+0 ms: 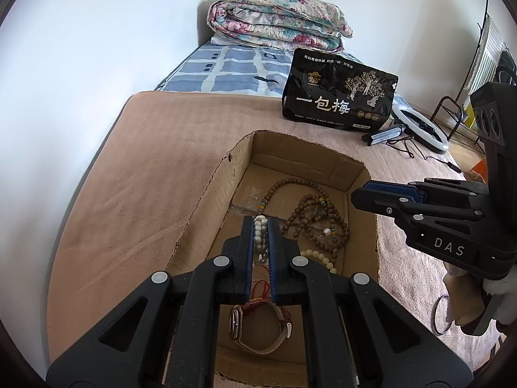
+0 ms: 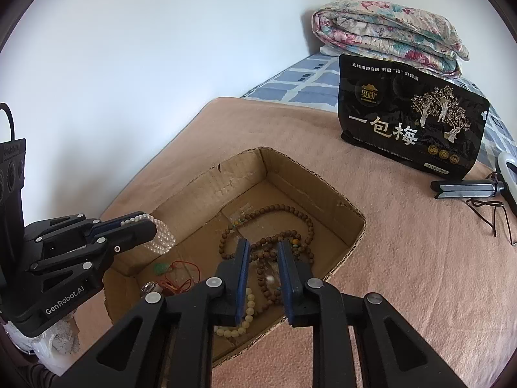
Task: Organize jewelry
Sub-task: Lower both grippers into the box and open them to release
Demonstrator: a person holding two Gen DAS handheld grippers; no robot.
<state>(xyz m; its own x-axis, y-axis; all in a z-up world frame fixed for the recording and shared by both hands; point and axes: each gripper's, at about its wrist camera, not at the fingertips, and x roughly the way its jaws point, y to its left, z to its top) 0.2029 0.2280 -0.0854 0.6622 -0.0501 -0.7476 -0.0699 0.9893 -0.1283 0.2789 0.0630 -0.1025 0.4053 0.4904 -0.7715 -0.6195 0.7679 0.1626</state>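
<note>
Cardboard box [image 2: 323, 194] holds wooden beads [image 2: 274, 242]; left gripper [image 1: 261, 226] clamps pearl bracelet [image 2: 161, 236].

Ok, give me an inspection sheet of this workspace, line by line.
Surface: pink blanket over a bed, with an open cardboard box on it.
Job's things: white pearl bracelet held above the box; inside it lie brown bead strands, cream beads, a red cord with green pendant and a watch.
Clutter: black snack bag, ring light, folded tripod.
Grippers: left gripper shut on the pearl bracelet; right gripper open over the box.
Cables: thin dark cord beside the tripod.
Surroundings: folded floral quilt, white wall.
</note>
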